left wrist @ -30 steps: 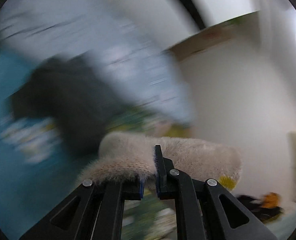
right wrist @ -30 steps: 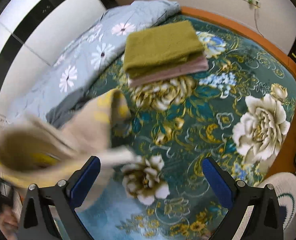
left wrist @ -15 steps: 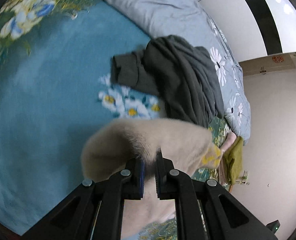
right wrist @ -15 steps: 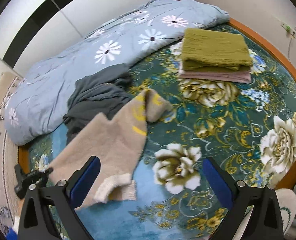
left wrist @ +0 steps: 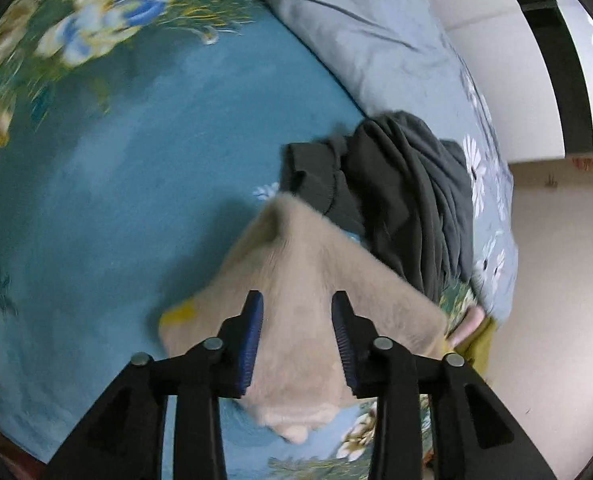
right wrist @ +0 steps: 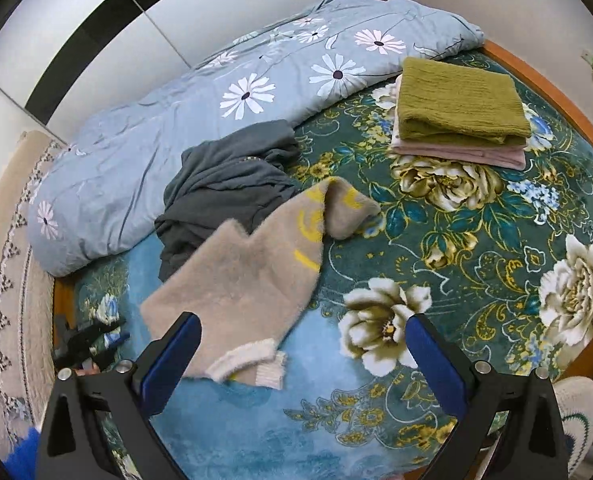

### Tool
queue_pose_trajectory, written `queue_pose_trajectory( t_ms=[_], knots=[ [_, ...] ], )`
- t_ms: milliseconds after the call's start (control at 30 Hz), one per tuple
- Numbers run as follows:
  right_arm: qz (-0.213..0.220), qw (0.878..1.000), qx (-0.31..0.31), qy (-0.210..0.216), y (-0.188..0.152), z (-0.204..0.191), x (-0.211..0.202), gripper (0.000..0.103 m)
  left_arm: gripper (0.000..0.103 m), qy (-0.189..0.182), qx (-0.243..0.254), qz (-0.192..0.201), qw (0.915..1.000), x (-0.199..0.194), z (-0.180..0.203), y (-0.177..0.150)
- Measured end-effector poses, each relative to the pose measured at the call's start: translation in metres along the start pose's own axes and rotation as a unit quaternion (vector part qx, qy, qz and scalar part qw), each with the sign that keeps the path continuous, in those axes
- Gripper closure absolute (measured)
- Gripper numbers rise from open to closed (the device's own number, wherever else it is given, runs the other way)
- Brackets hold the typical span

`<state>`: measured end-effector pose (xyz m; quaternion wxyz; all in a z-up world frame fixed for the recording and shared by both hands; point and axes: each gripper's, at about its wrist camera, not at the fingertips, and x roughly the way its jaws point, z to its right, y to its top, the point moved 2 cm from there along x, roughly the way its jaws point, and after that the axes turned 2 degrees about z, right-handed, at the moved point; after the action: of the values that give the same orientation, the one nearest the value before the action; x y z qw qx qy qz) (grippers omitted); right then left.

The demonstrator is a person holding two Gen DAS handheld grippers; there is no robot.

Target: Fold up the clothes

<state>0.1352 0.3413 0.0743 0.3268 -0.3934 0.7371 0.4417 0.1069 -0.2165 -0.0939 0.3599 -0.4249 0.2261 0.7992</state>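
Let go since half a second ago: left gripper [left wrist: 297, 334], then pinched tight on the fuzzy edge, now parted with blue pads [left wrist: 252, 336] standing either side of the beige sweater [left wrist: 316, 280] and nothing between them in contact. Sweater itself dropped flat onto the floral blanket [right wrist: 476, 248], spread a little wider than before, no longer bunched up at the fingers.

From the right wrist view only: whole sweater [right wrist: 248, 276] laid out, white ribbed cuff [right wrist: 252, 360] nearest the camera, sleeve with yellow markings reaching away from the cuff, toward the folded stack. Grey garment [right wrist: 228, 184] crumpled just beyond the sweater, touching its far edge, against the blue daisy duvet [right wrist: 224, 92]. Olive folded cloth [right wrist: 460, 104] on a pink folded one [right wrist: 464, 154], well apart from the sweater. Left gripper [right wrist: 92, 340] seen small and dark, just beside the sweater's left corner; a white slipper [right wrist: 576, 412] at the lower right rim.

From the left wrist view only: close fuzzy nap of the sweater, grey garment [left wrist: 400, 200] lying past it, picture blurred toward the edges.

Right gripper [right wrist: 300, 356] held high over the blanket, spread wide, empty, fingers [right wrist: 172, 360] framing the cuff from above, pointing down at the sweater
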Motion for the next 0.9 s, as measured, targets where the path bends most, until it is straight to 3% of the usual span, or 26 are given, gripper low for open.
queue_pose_trajectory(
  t_ms=[33,167,233,400,500,567,733,900],
  knots=[
    [0.005,1.000,0.008,0.007,0.003,0.002,0.003,0.000,0.058,0.001,0.000,0.001,1.0000,-0.004,-0.003,-0.005],
    [0.016,0.998,0.052,0.035,0.018,0.008,0.028,0.001,0.048,0.005,0.000,0.006,1.0000,-0.019,-0.016,-0.026],
    [0.018,0.996,0.066,0.057,0.024,0.008,0.042,0.002,0.041,0.034,0.034,-0.004,0.9988,-0.022,-0.012,-0.039],
    [-0.021,0.991,0.101,0.090,0.025,0.012,0.096,0.002,0.040,0.039,-0.029,-0.043,0.9979,-0.005,-0.029,-0.062],
    [-0.064,0.980,0.154,0.105,0.013,0.030,0.134,0.014,0.040,0.041,-0.069,-0.066,0.9945,0.005,-0.040,-0.076],
    [-0.088,0.973,0.185,0.107,0.002,0.045,0.155,0.020,0.040,0.028,-0.132,-0.063,0.9888,0.013,-0.052,-0.083],
    [-0.137,0.958,0.224,0.114,-0.021,0.069,0.190,0.034,0.040,0.040,-0.166,-0.054,0.9838,0.034,-0.055,-0.086],
    [-0.182,0.947,0.247,0.095,-0.030,0.103,0.229,0.036,0.040,0.075,-0.189,-0.053,0.9776,0.058,-0.061,-0.084]
  ],
)
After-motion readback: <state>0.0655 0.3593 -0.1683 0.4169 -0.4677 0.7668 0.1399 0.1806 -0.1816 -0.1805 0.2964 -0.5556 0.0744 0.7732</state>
